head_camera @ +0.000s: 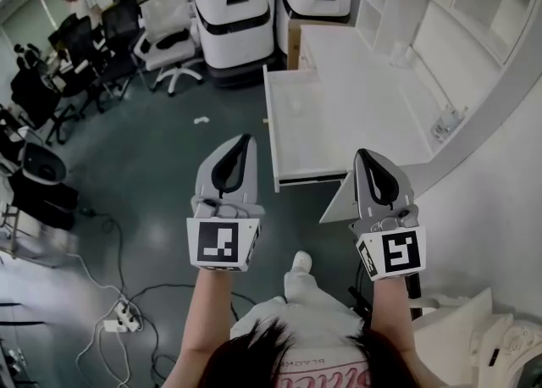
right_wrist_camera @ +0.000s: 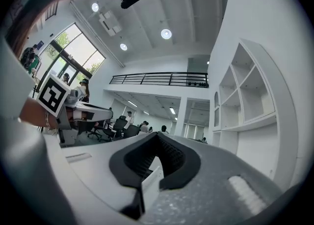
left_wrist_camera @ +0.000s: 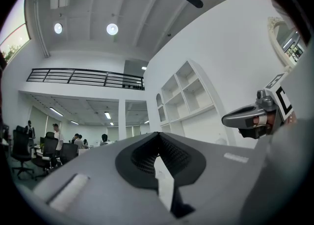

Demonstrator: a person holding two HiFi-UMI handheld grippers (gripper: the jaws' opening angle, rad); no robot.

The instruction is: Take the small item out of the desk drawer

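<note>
I'm holding my left tool [head_camera: 248, 137] just off the table's [head_camera: 339, 107] near-left corner and my right tool [head_camera: 362, 153] at its near edge; both are squeezing together on nothing; can't tell where the small item is sitting.

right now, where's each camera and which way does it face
Head view: on the person's head, looking steeply down at the white desk and floor; forearms, left tool, right tool show.
Left gripper view: on the left tool, tilted up at shelves and ceiling; its shut jaws show.
Right gripper view: on the right tool, tilted up likewise; its shut jaws show.
Shared: each gripper view catches the other tool.
</note>
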